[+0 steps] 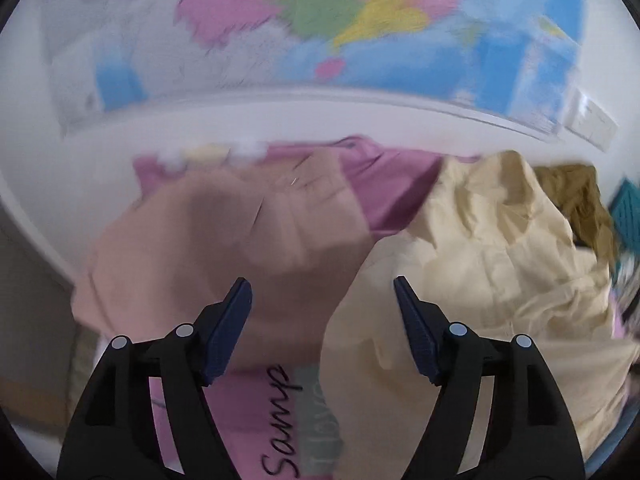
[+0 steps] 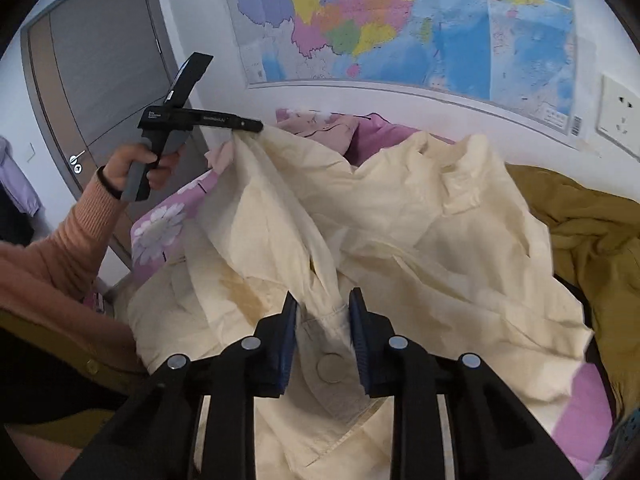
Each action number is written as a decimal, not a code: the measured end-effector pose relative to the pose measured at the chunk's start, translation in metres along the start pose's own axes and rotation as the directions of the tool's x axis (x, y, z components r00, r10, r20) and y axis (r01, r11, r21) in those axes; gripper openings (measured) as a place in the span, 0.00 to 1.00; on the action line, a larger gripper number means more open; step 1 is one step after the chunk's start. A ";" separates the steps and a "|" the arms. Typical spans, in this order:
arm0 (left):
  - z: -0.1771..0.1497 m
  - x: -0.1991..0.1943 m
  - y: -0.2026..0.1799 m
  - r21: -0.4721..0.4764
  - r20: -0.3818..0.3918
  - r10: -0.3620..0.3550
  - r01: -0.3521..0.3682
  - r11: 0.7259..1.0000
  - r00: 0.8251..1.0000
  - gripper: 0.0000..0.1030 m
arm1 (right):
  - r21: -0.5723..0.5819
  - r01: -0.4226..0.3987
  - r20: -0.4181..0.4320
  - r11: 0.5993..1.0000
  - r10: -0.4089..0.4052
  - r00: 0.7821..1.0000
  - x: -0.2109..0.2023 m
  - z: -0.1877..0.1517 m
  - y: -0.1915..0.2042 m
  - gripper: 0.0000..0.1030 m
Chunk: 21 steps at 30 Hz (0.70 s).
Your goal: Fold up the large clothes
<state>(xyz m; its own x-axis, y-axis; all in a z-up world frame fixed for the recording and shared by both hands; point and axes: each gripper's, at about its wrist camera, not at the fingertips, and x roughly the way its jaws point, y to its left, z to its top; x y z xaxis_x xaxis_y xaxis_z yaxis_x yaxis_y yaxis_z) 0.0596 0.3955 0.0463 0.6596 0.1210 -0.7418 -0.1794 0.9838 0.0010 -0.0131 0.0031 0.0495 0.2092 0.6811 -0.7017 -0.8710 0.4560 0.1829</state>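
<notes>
The large cream-coloured cotton garment [image 2: 400, 240] is crumpled and heavily creased, with a seamed cuff-like edge carrying a round cream button [image 2: 331, 368]. It lies on a bed covered by a pink floral sheet [image 2: 160, 232], beside a mustard-brown garment [image 2: 592, 232] and in front of a pale pink garment [image 2: 320, 126].

The right claw [image 2: 323, 340] stands narrow, its blue pads closed against the buttoned edge of the cream garment. The left claw [image 2: 256, 125], seen from the right wrist view, meets a raised corner of the same garment; whether it grips that corner cannot be told from there. In the blurred left wrist view the left claw [image 1: 322, 320] stands wide with nothing between its pads.

The cloth runs as a taut ridge from the raised corner at upper left down to the right claw; that diagonal is its long axis. The remainder spreads rightward in loose folds. A coloured wall map [image 2: 400, 20] hangs behind the bed.
</notes>
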 end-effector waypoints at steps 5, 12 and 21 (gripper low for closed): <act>0.009 -0.002 -0.063 0.276 0.030 -0.028 0.019 0.961 0.999 0.77 | 0.024 0.026 -0.058 0.999 -0.025 0.998 0.014 -0.024 -0.010 0.25; 0.013 0.089 -0.112 0.578 -0.047 0.339 -0.251 0.776 0.940 0.68 | 0.104 0.091 -0.027 0.990 -0.088 0.996 0.005 -0.028 -0.031 0.23; 0.063 0.083 -0.038 0.226 -0.023 0.416 -0.401 0.888 0.909 0.69 | 0.203 0.099 -0.007 0.974 -0.099 0.995 0.006 -0.008 -0.093 0.23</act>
<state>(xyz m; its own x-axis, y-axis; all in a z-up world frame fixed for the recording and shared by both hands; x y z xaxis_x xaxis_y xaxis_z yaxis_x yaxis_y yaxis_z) 0.1671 0.3770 0.0265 0.5086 0.5161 -0.6892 -0.2587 0.8550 0.4494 0.0653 -0.0398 0.0226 0.2913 0.6283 -0.7214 -0.7374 0.6279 0.2491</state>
